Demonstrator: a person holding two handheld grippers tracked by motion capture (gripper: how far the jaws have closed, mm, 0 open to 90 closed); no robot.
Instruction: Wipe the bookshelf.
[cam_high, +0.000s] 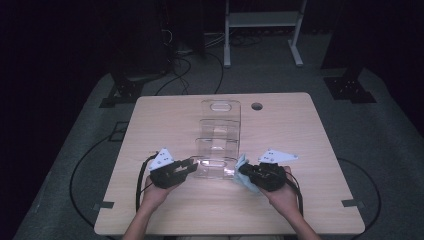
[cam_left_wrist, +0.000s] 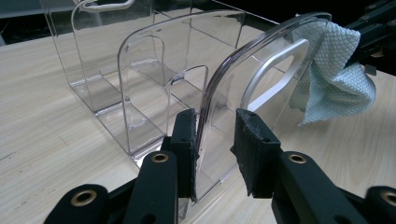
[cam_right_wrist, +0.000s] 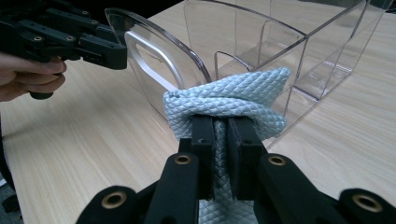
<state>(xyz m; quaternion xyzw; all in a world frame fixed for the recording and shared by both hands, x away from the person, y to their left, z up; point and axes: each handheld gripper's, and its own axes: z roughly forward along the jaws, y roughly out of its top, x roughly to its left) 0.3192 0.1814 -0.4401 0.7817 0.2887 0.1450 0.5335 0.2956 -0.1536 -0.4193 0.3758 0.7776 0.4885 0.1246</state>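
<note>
Both hands hold tongs at the near edge of the surface (cam_high: 300, 120): left tongs (cam_high: 192, 164) at the clear acrylic rack (cam_high: 220, 135), right tongs (cam_high: 245, 170) clamped on a blue cloth (cam_high: 242, 165). Left tongs (cam_left_wrist: 215, 135) straddle the rack's front panel (cam_left_wrist: 261, 79), one pad touching, the other slightly off. Right tongs (cam_right_wrist: 220, 135) pinch the bunched cloth (cam_right_wrist: 233, 100) tight against the rack (cam_right_wrist: 289, 51).

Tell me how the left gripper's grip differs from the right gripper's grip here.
The left gripper has its jaws astride the front panel of the clear acrylic organizer, one pad against it and a gap at the other; the right gripper is clamped tight on a light blue cloth. The panel is stiff and see-through; the cloth is soft and bunched. Both grippers are black and hand-held, meeting at the organizer's near end.
</note>
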